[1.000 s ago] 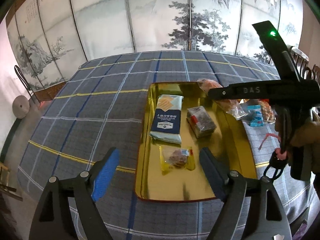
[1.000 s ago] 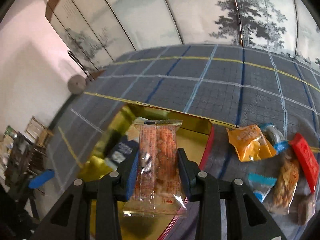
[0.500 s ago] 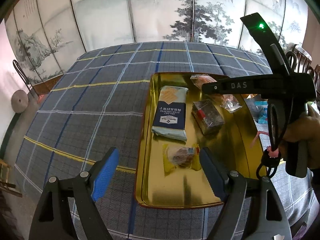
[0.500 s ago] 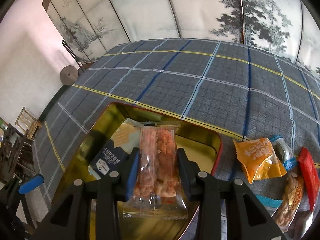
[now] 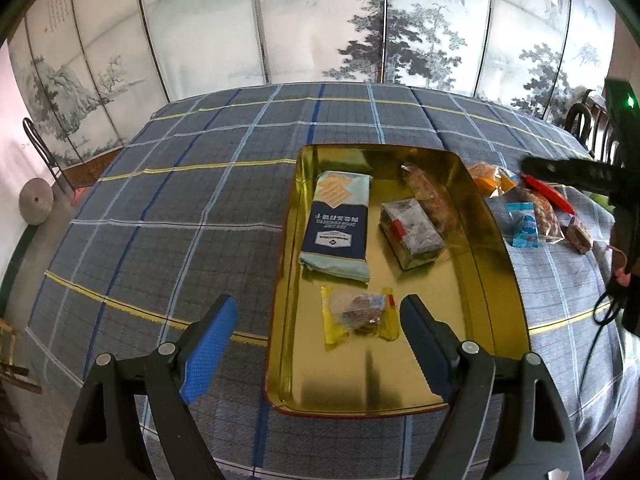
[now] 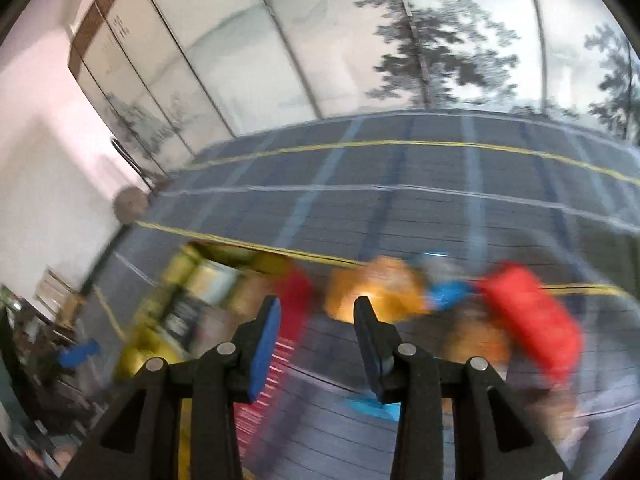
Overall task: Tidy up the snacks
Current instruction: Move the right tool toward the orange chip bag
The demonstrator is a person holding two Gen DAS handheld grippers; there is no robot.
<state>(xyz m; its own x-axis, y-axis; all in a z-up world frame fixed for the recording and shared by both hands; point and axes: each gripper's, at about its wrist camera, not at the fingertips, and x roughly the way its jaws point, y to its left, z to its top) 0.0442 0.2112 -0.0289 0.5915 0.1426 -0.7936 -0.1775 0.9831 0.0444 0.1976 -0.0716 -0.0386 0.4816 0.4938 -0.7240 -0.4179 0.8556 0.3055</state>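
The gold metal tray (image 5: 496,280) lies ahead of my left tongs (image 5: 316,344), its long axis running away from them. My left tongs are spread wide and empty — the left pad over the plaid cloth (image 5: 180,216), the right pad over the tray's near end. Just beyond the tips rests a crinkled yellow-edged clear wrapper (image 5: 360,316). Farther ahead, a flat blue-and-white cracker packet (image 5: 338,228) points lengthwise away from the tongs. To its right sits a blocky clear-wrapped dark bar (image 5: 412,232), and beside that the slim clear packet of orange crackers (image 5: 434,198), angled toward the tray's far right corner. A half second ago my right tongs (image 6: 316,320) pinched this packet above the tray; now it lies inside. Those right tongs are parted with nothing between them — their view is motion-blurred, facing the loose snacks (image 6: 400,292) on the cloth, the tray off to their left.
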